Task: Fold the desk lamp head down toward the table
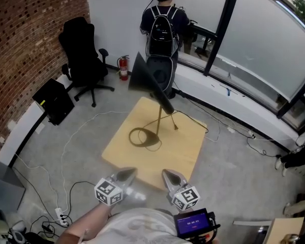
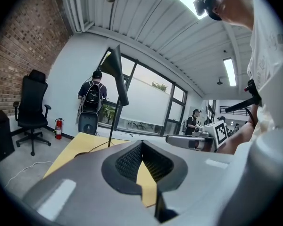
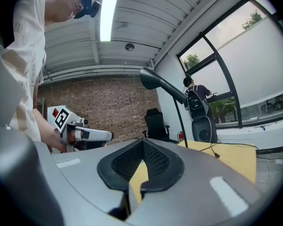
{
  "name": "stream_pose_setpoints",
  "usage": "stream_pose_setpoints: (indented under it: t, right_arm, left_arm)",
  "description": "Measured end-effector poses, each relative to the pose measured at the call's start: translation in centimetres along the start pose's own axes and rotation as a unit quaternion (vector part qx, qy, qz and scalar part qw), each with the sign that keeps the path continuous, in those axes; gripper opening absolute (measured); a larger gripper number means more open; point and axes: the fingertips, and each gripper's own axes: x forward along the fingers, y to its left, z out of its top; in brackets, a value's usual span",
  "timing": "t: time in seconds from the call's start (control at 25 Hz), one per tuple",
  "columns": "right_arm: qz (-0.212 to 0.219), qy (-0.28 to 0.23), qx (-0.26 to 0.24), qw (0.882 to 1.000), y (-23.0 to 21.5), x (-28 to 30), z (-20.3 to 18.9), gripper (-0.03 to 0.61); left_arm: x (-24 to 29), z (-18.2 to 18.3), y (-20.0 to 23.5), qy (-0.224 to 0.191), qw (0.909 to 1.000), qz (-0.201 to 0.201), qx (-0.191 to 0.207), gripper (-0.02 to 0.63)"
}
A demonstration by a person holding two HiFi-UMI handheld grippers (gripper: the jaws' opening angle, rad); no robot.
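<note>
The desk lamp stands on a small wooden table (image 1: pixel 185 149). Its black cone head (image 1: pixel 141 75) is raised high on a thin brass stem (image 1: pixel 158 122) above a ring base (image 1: pixel 142 136). My left gripper (image 1: pixel 126 175) and right gripper (image 1: pixel 170 177) hover side by side at the table's near edge, both shut and empty, well short of the lamp. In the left gripper view the lamp head (image 2: pixel 116 68) rises beyond the shut left gripper (image 2: pixel 142 148). The right gripper view shows the lamp head (image 3: pixel 152 78) above and beyond the shut right gripper (image 3: pixel 142 146), with the tabletop (image 3: pixel 231 157) at the right.
A person with a backpack (image 1: pixel 162 25) stands at the window behind the table. A black office chair (image 1: pixel 83 55), a fire extinguisher (image 1: pixel 123 67) and a black box (image 1: pixel 53 101) line the brick wall at the left. Cables and a power strip (image 1: pixel 61 217) lie on the floor.
</note>
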Motion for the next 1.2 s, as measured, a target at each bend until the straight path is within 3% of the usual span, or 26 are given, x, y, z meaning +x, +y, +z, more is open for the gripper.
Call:
stream_pose_setpoints:
  t: [0.56,1.2]
  right_arm:
    - [0.025,-0.002,-0.026,0.999,-7.0,1.9,2.9,0.011]
    - [0.056,-0.010,-0.036,0.998,-8.5,4.2,4.5,0.011]
  left_arm:
    - [7.2,4.0,1.0,-0.018,0.9993,0.029,0.013,0.000]
    - [8.3,7.5,2.2,-0.035,0.9975,0.055,0.026,0.000]
